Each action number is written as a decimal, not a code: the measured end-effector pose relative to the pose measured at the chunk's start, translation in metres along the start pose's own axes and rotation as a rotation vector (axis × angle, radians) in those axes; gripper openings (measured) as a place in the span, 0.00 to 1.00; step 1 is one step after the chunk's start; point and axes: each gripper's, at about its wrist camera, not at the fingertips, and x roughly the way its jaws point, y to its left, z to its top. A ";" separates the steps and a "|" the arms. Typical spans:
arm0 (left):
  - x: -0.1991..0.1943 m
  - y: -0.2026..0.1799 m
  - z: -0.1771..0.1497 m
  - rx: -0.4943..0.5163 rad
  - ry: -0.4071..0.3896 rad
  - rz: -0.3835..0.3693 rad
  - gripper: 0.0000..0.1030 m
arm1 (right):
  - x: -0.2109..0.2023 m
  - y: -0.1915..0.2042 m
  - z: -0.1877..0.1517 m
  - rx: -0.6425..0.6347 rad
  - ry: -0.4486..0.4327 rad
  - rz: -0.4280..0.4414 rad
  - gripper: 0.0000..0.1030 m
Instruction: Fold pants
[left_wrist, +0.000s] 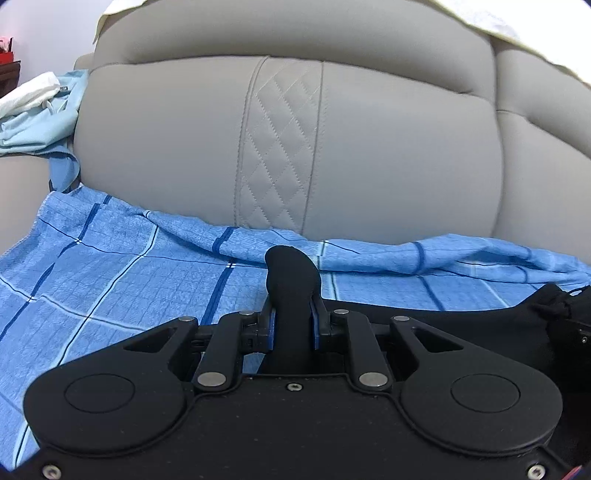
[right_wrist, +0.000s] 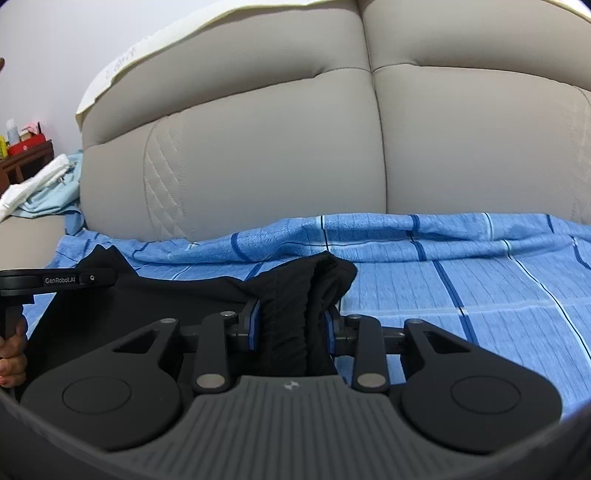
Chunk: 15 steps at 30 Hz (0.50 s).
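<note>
Presently, item by item.

Pants (right_wrist: 155, 306): black, soft, lying on the blue checked sheet (right_wrist: 480, 288) of a bed, in front of a grey padded headboard (right_wrist: 258, 155). One edge is bunched into each claw; the cloth between the two claws spans flat and dark. In the right wrist view it runs from the claw out toward 9 o'clock, where the other tool (right_wrist: 55, 280) and the hand (right_wrist: 13, 354) holding it show at the frame edge. In the left wrist view the same span reaches toward 3 o'clock.

Left claw (left_wrist: 293, 325): closed on a narrow roll of the pants (left_wrist: 291, 280), blue pads pressing both sides; the roll sticks up past the fingertips toward 12 o'clock.

Right claw (right_wrist: 291, 328): closed on a thicker, pleated wad of the pants, pads bearing on either side; its jaws stand wider than the left's (more cloth gathered).

Key relation: the held edge runs side to side, claw to claw, so its long axis lies across both views, parallel to the headboard. The rest of the garment is below and behind the claws, out of view. Neither hand is nearer; each already has its corner.

Judged step: the gripped edge is ready to be carried over for a fold. Both claws would need to travel together to keep the span taut and square.

Other: pale blue and white laundry (left_wrist: 37, 110) heaped at 10 o'clock.
</note>
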 end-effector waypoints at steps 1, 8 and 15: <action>0.005 0.000 0.000 0.005 0.006 0.005 0.17 | 0.005 0.000 0.000 -0.005 0.006 -0.004 0.36; 0.024 0.004 -0.008 0.006 0.050 0.014 0.24 | 0.017 -0.004 -0.009 -0.015 0.029 -0.021 0.42; 0.025 0.005 -0.011 0.004 0.064 0.021 0.27 | 0.020 -0.003 -0.011 -0.022 0.038 -0.036 0.48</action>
